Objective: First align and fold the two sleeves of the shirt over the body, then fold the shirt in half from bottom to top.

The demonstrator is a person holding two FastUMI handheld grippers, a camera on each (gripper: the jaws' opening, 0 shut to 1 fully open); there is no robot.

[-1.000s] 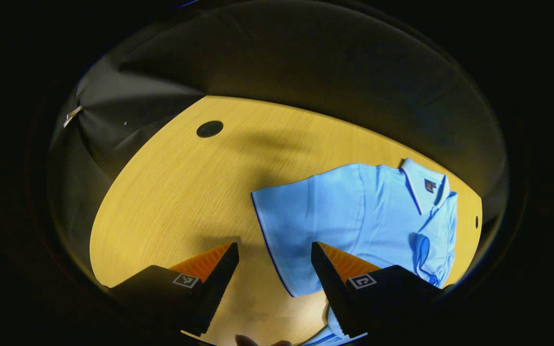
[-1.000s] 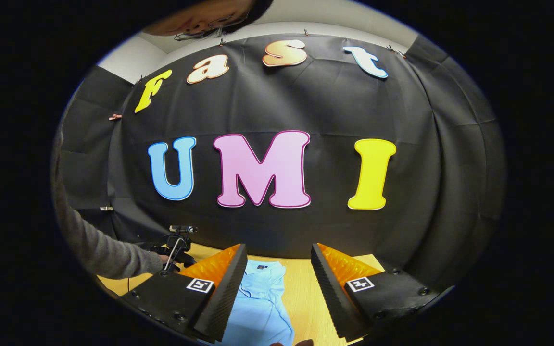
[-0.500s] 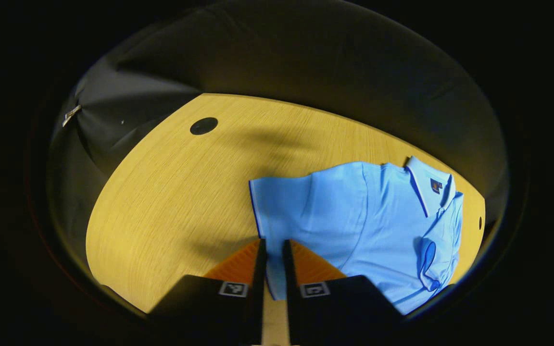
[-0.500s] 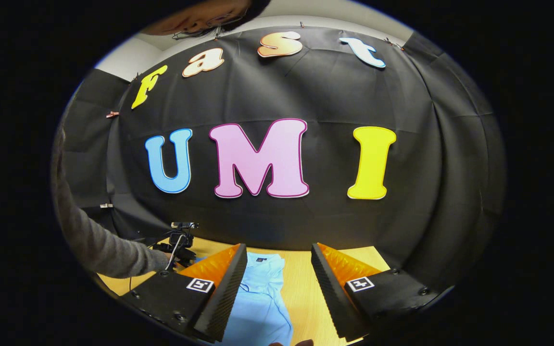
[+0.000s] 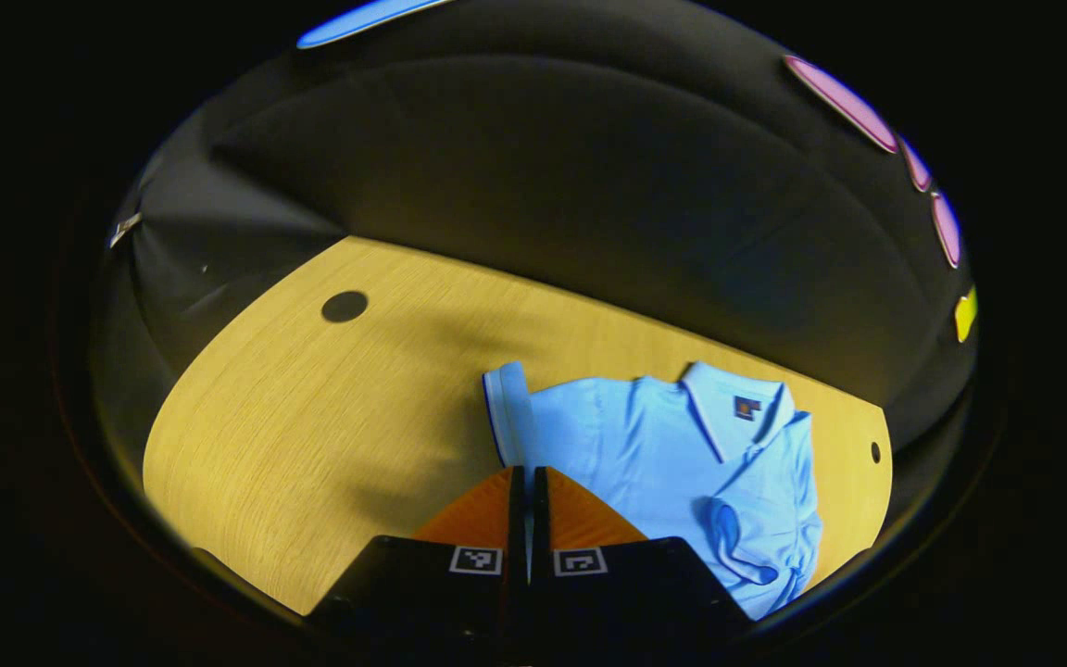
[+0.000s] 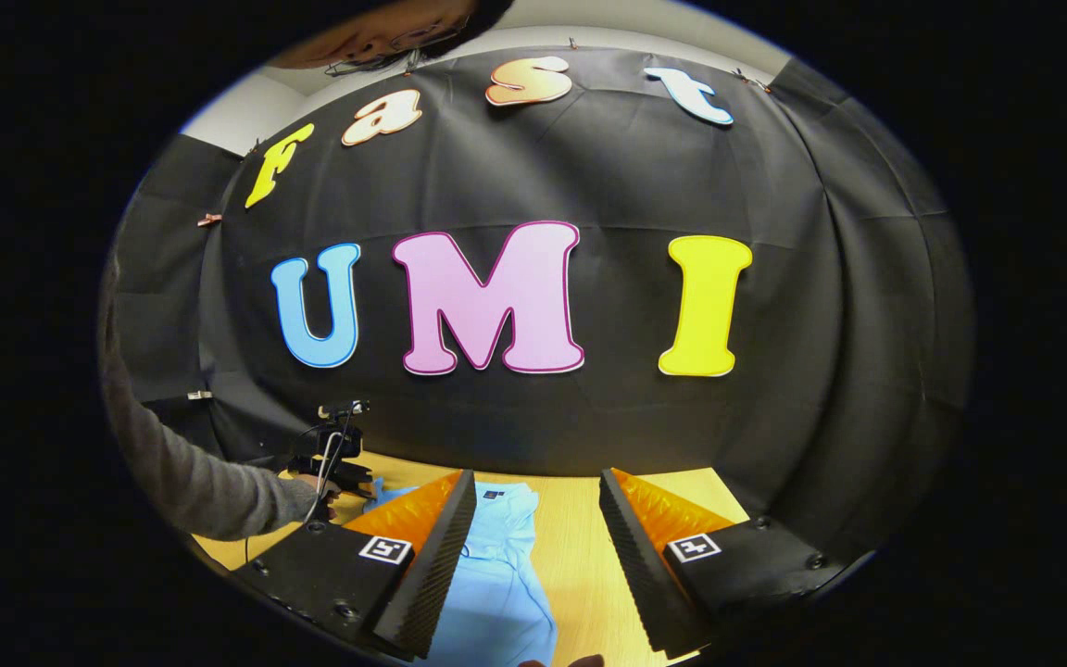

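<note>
Between its closed fingers, the left tool [image 5: 525,482] now pinches the sleeve [image 5: 508,412] it straddled open a second ago, lifting it at 12 o'clock over the shirt [image 5: 672,463] on the worktop [image 5: 311,426]; the right tool [image 6: 533,519] waits open, so the second sleeve fold looks underway

Each gripper carries two wedge-shaped fingers with ribbed inner faces on broad dark blocks. The left gripper [image 5: 526,491] bears a small square black-and-white marker on each block, as does the right gripper [image 6: 538,519], whose blocks show round screws. At far left, a grey knit sleeve [image 6: 191,482] covers the person's arm.
</note>
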